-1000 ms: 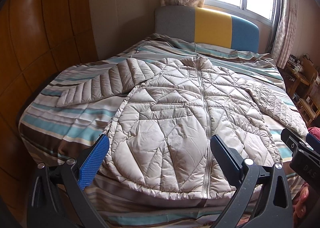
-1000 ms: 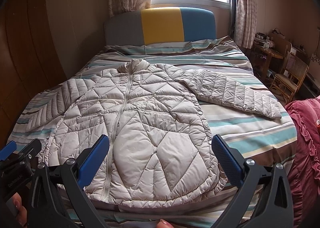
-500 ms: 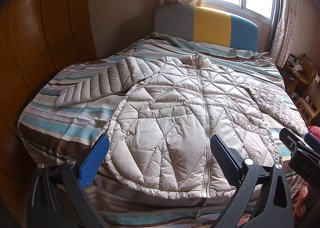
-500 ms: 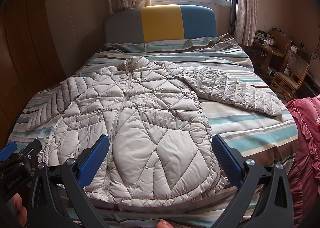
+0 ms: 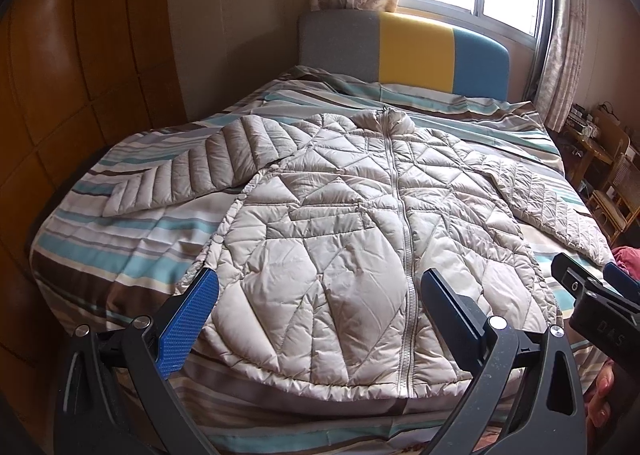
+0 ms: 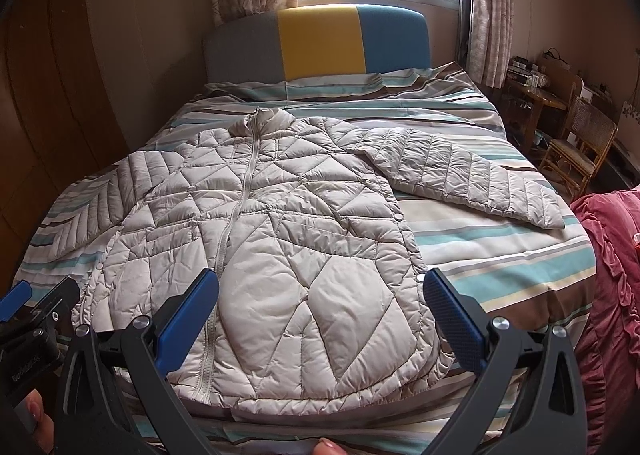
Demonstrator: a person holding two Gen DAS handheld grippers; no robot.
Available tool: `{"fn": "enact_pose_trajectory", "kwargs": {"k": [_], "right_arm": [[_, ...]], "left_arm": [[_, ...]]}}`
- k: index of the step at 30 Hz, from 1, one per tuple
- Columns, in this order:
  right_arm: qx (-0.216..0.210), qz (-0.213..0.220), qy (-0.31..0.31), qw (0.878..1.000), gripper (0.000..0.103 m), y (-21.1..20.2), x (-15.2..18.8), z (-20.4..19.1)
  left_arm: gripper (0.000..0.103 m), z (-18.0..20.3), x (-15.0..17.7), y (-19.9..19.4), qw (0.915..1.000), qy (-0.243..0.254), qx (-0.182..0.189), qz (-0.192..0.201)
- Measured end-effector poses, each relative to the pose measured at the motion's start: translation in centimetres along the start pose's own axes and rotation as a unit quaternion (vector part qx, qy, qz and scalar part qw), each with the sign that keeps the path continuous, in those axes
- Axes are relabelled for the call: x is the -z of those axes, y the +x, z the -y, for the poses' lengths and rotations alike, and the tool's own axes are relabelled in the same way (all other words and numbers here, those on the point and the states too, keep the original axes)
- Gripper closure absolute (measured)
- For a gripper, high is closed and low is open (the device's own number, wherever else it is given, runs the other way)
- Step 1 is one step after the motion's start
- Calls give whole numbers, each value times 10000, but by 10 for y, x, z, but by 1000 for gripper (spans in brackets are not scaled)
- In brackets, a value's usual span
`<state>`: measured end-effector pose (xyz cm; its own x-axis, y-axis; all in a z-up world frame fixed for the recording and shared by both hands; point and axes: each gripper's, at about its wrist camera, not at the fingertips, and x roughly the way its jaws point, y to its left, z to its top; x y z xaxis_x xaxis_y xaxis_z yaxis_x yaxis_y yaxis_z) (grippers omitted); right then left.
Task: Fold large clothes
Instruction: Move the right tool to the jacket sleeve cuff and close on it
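Both grippers, left gripper (image 5: pixel 316 315) and right gripper (image 6: pixel 320 315), hang wide open and empty above the hem of a beige quilted puffer jacket (image 6: pixel 276 239). It lies zipped, sleeves spread, on the striped bedspread (image 6: pixel 500 255). Lettering on the neighbouring gripper body is only partly readable.

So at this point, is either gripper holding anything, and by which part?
Nothing is held. The left gripper and right gripper hover open above the beige quilted puffer jacket.

Left wrist view: from the foot of the striped-quilt bed (image 5: pixel 120 255), left side, facing the headboard.
Right wrist view: same foot, further right.
Shared: beige quilted puffer jacket (image 5: pixel 360 255) (image 6: pixel 280 255).
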<state>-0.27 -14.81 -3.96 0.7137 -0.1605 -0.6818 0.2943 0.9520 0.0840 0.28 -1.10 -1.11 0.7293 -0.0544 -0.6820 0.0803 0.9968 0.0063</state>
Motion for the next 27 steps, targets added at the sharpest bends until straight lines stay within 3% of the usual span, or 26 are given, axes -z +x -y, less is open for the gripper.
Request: {"fn": "enact_pose_trajectory", "kwargs": {"k": [3, 8, 10, 21, 27], "right_arm": [[69, -47, 19, 10000, 2, 6, -2, 4], [231, -123, 85, 9996, 2, 21, -5, 13], [325, -136, 82, 9993, 2, 27, -7, 16], [1077, -289, 127, 9937, 2, 86, -18, 55], [1093, -303, 268, 9932, 2, 123, -28, 89]], "left_arm": [[3, 0, 0, 8, 9999, 10, 48, -112], [3, -9, 0, 36, 9961, -255, 660, -534], [3, -14, 0, 43, 9957, -385, 665, -521], [3, -29, -14, 103, 9987, -110, -190, -451], [3, -41, -27, 148, 9972, -24, -443, -601]]}}
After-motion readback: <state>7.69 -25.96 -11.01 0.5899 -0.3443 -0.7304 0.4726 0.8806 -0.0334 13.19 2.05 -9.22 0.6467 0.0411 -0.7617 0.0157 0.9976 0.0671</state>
